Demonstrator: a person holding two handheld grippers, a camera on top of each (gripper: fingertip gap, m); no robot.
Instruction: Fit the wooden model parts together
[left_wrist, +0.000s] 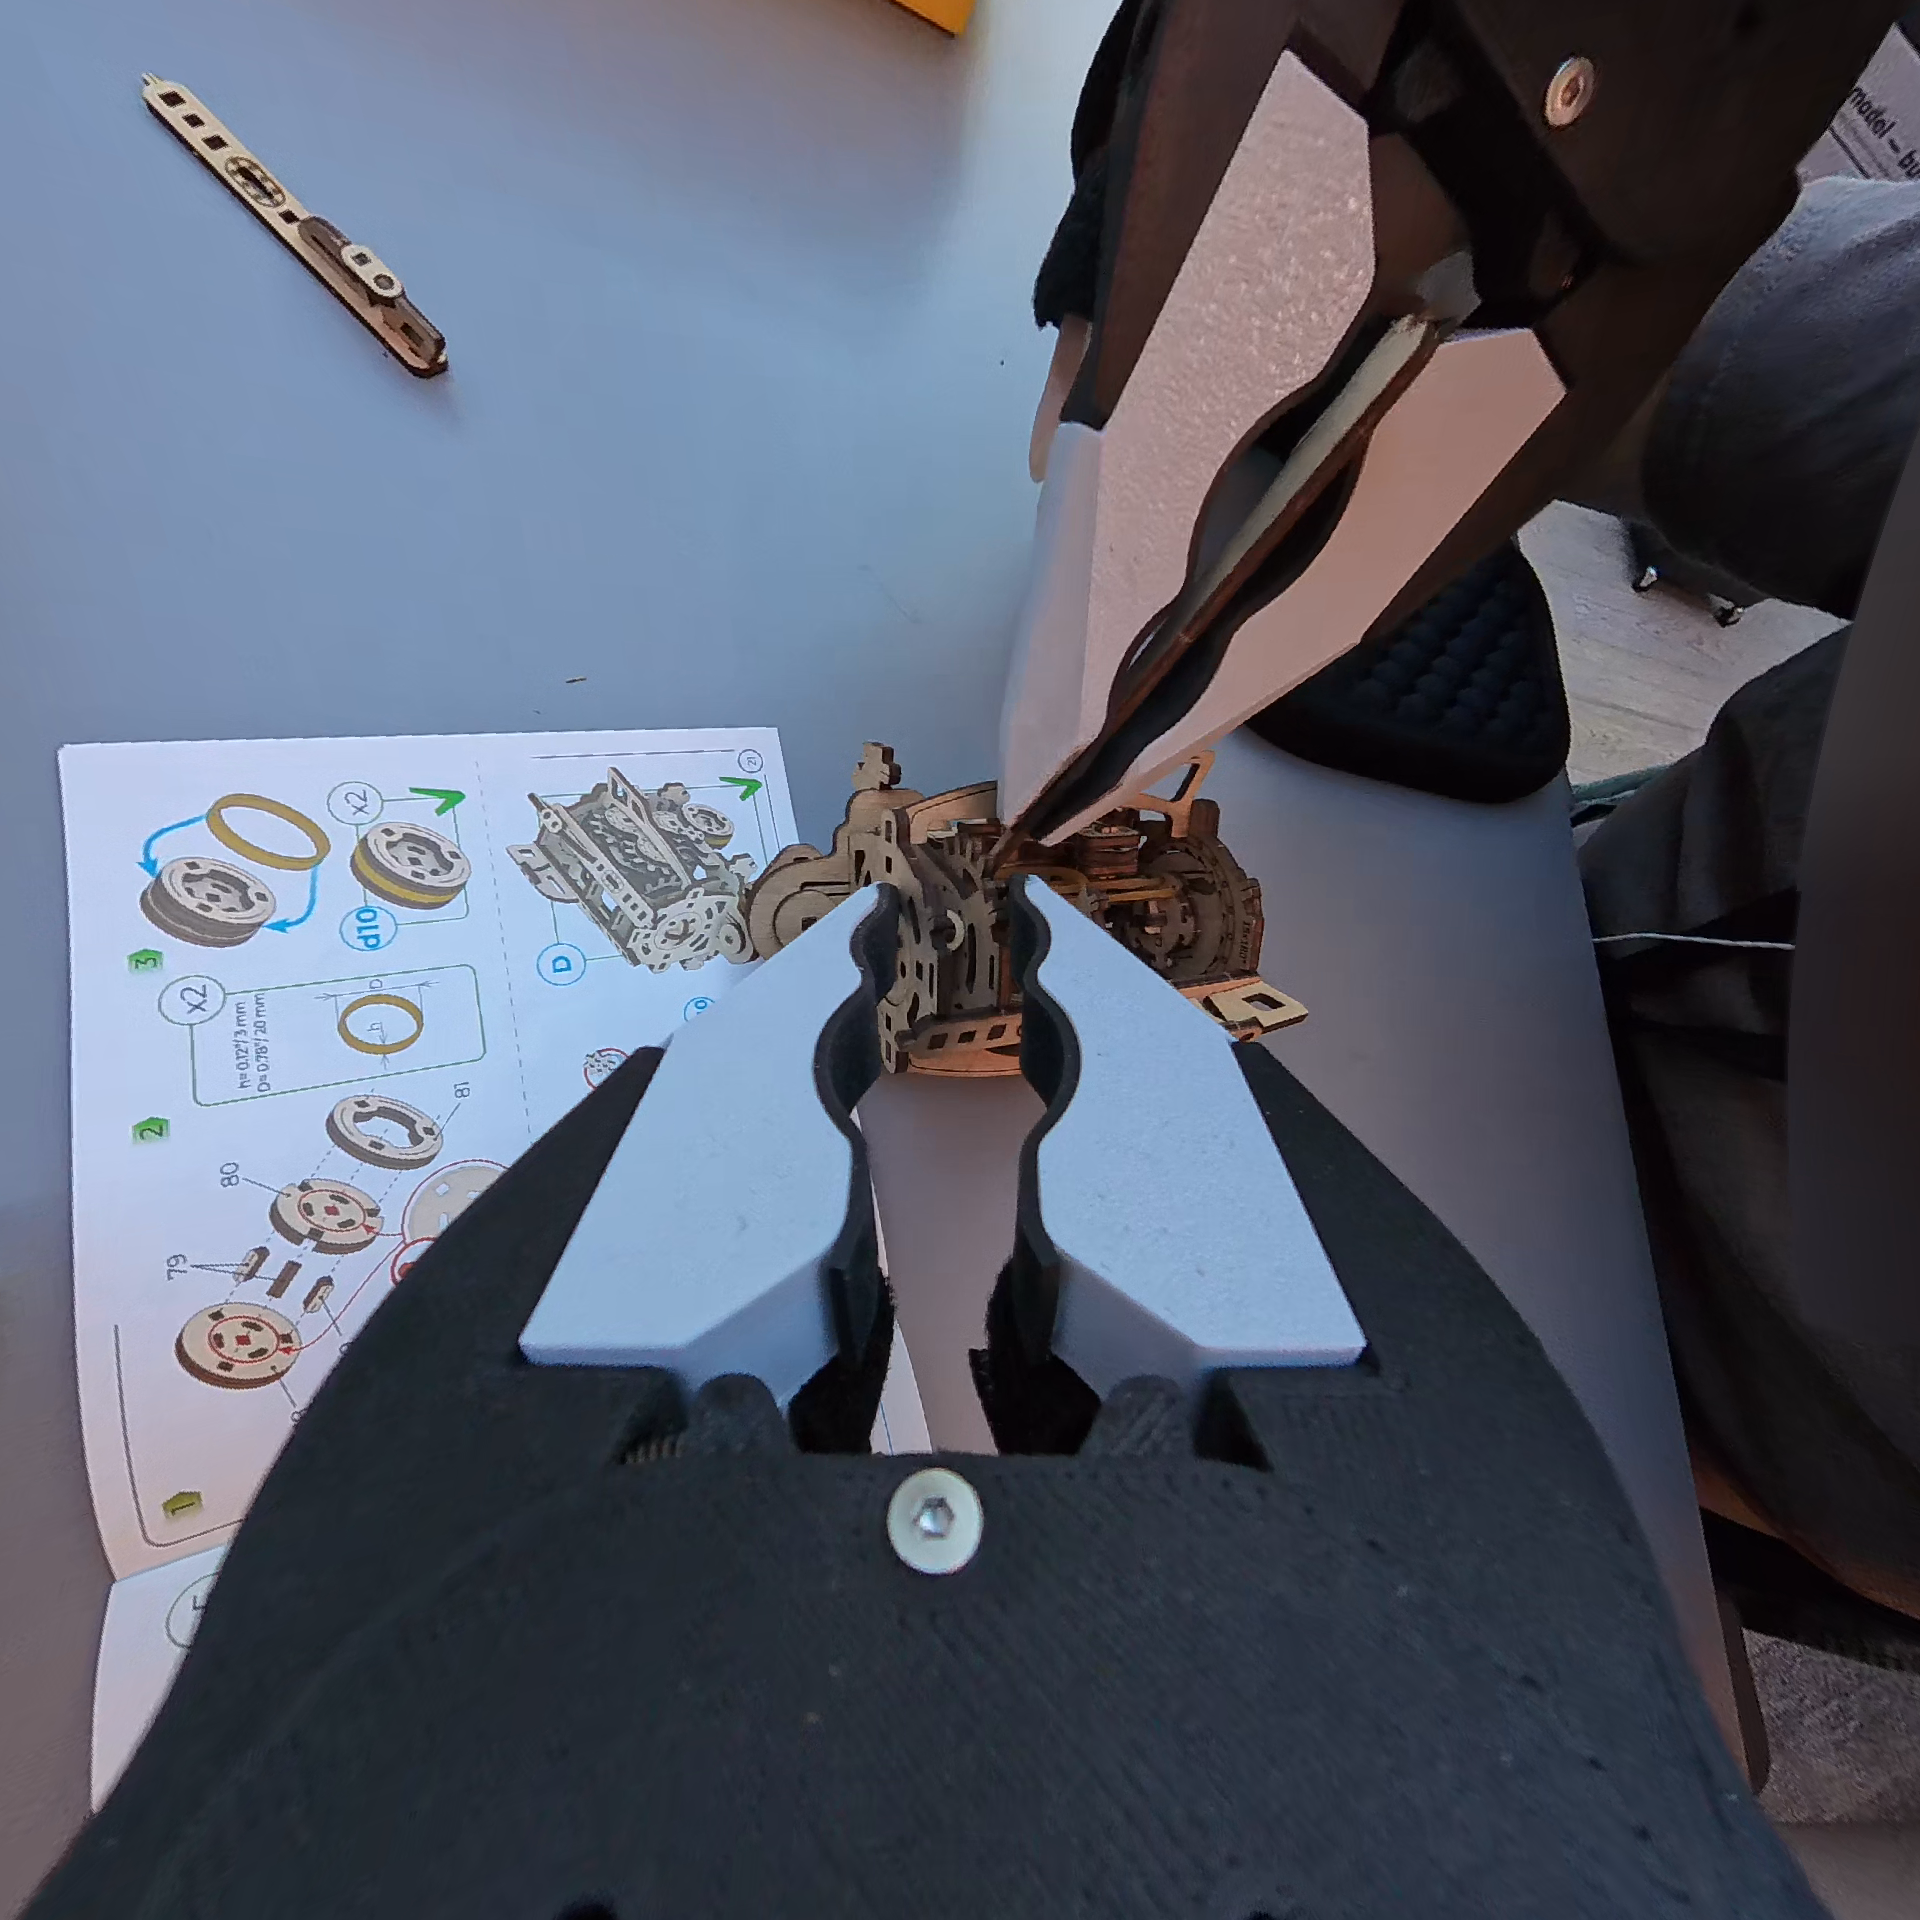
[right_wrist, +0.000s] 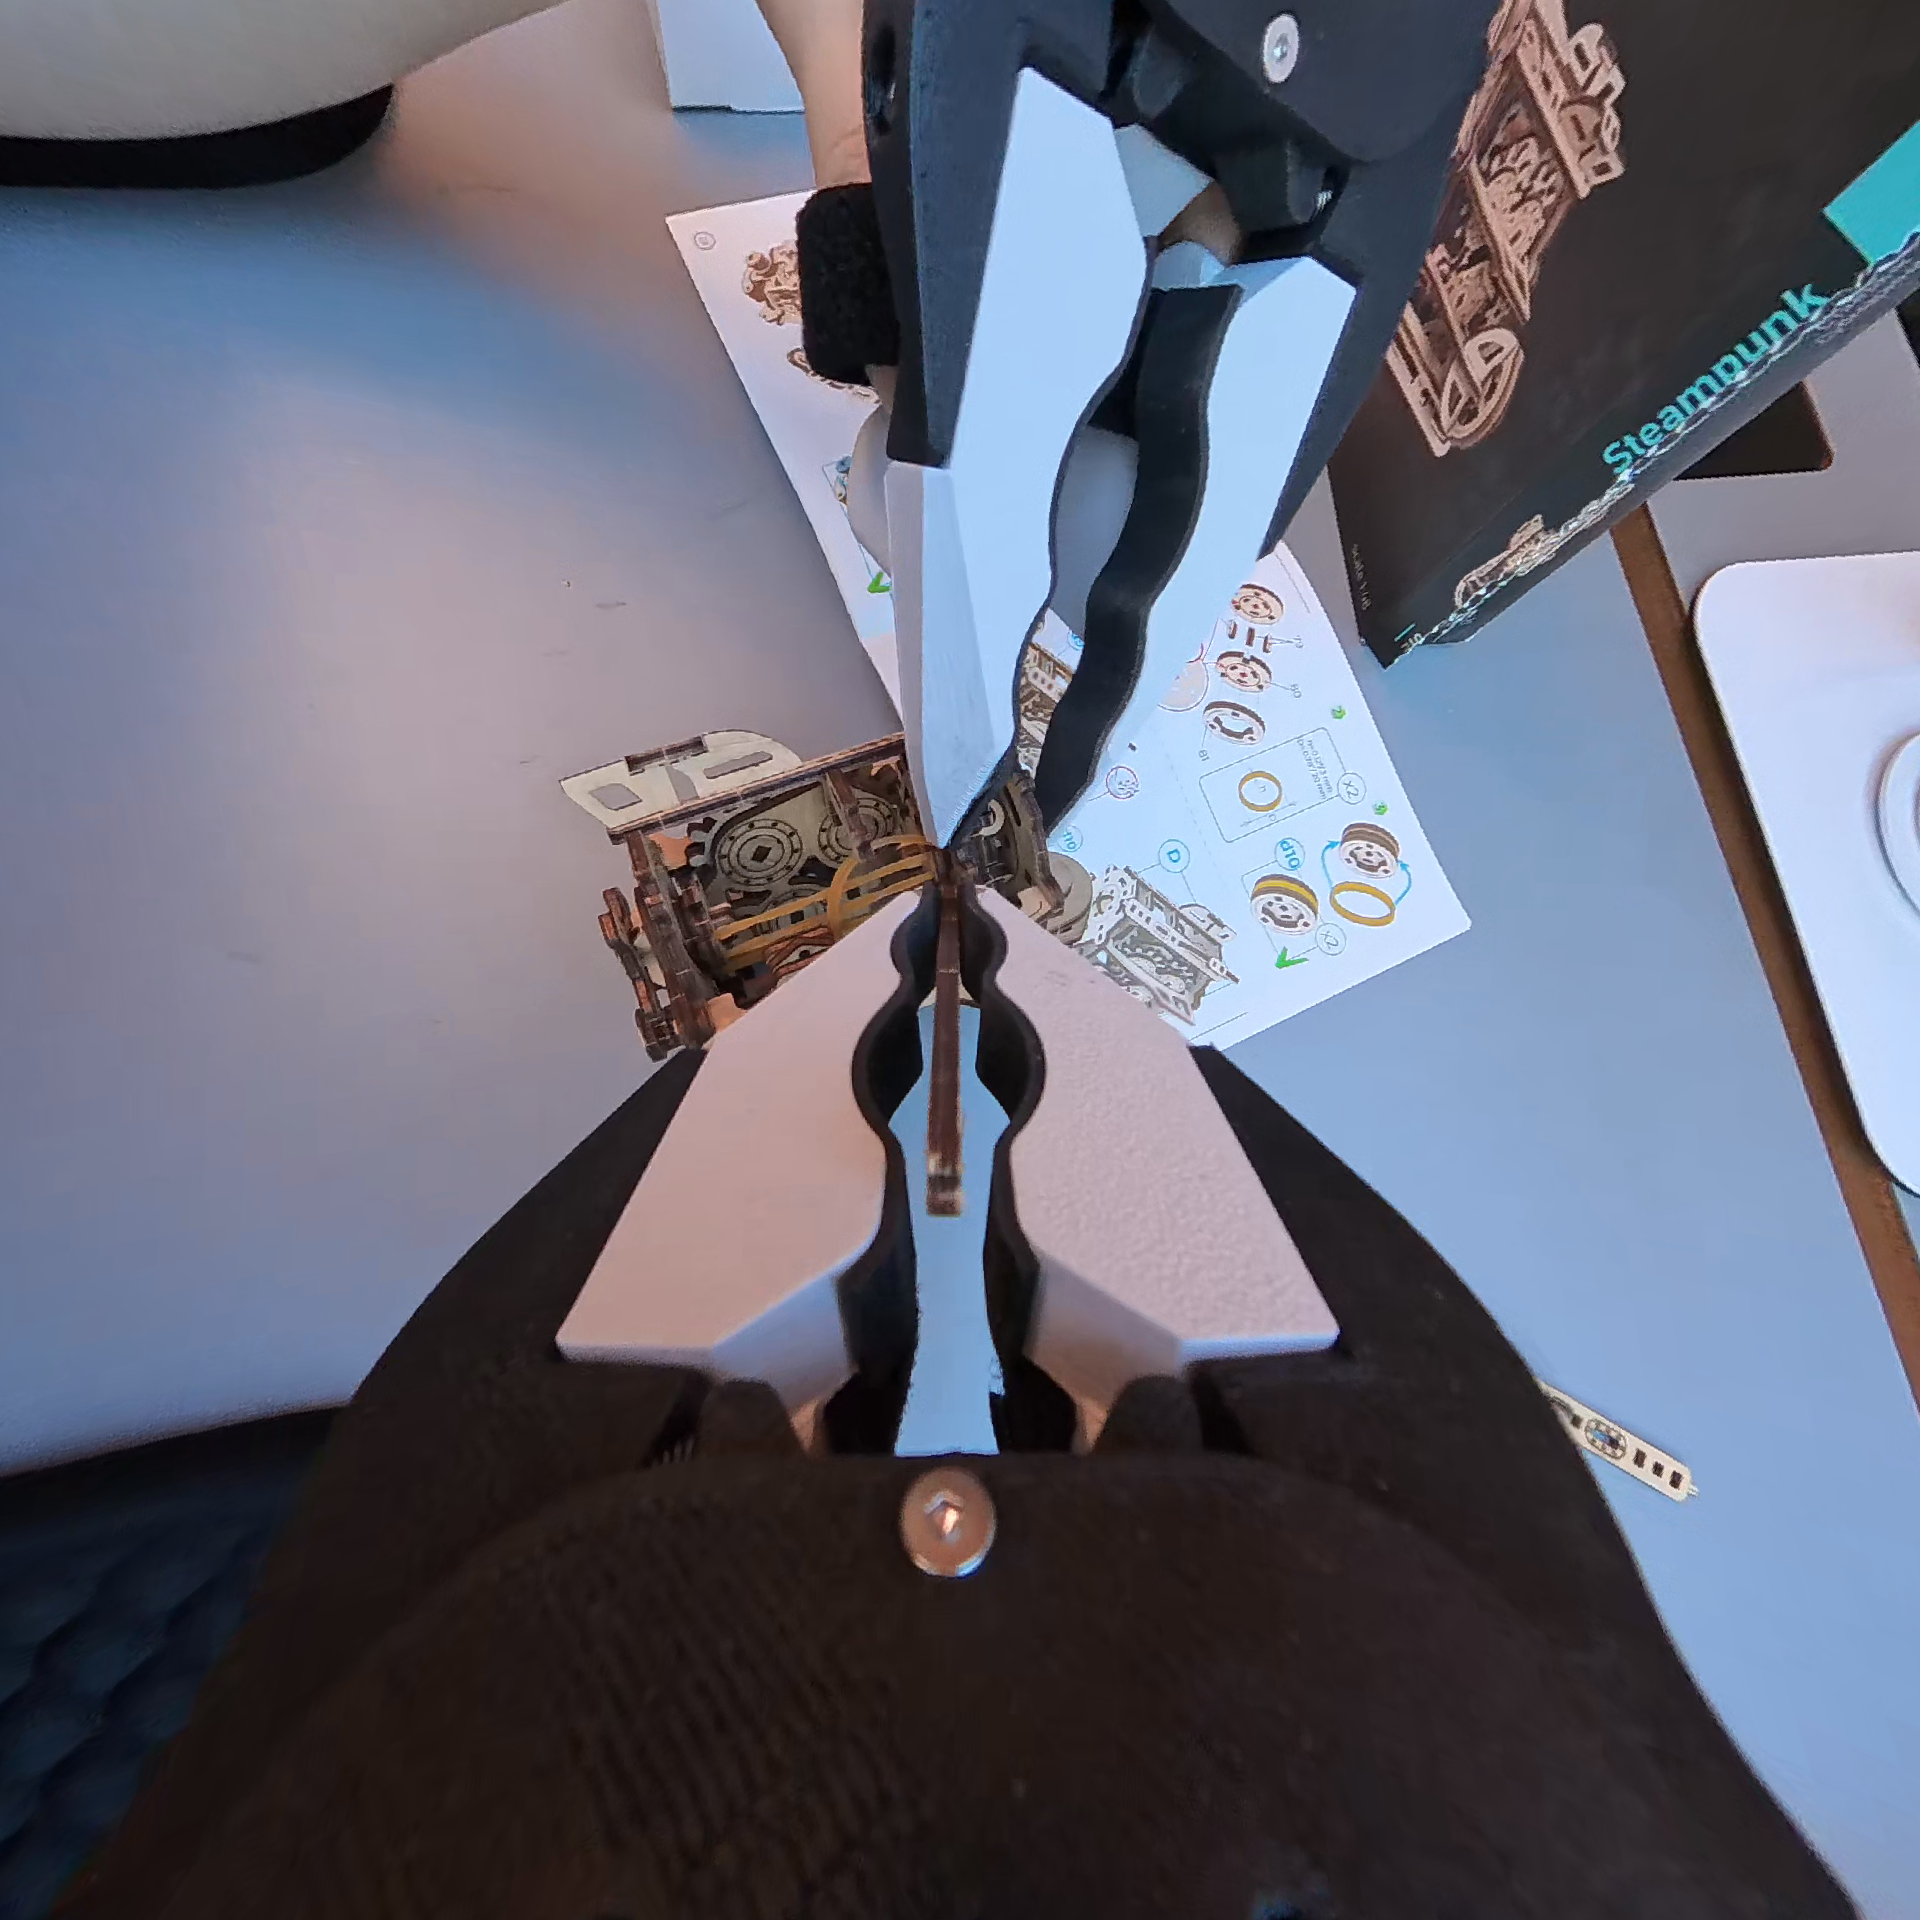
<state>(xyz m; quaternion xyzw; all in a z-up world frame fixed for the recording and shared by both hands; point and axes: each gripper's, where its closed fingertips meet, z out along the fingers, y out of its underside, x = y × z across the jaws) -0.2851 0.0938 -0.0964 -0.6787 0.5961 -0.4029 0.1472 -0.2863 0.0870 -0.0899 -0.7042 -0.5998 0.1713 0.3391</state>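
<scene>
The left claw (left_wrist: 951, 904) is reaching level over the grey tabletop (left_wrist: 623, 468), pinching the brown wooden gear model (left_wrist: 966, 966). The right claw (right_wrist: 948, 883) is slanting down, gripping a thin brown wooden strip (right_wrist: 943, 1081), tip at the model's top.

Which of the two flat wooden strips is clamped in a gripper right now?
The dark strip pinched edge-on in the right gripper, tip at the wooden model. The other strip lies loose on the table.

Open grey table (left_wrist: 644, 436) — obstacles: wooden model (left_wrist: 1039, 914), instruction sheet (left_wrist: 312, 1039), loose strip (left_wrist: 296, 223)
</scene>
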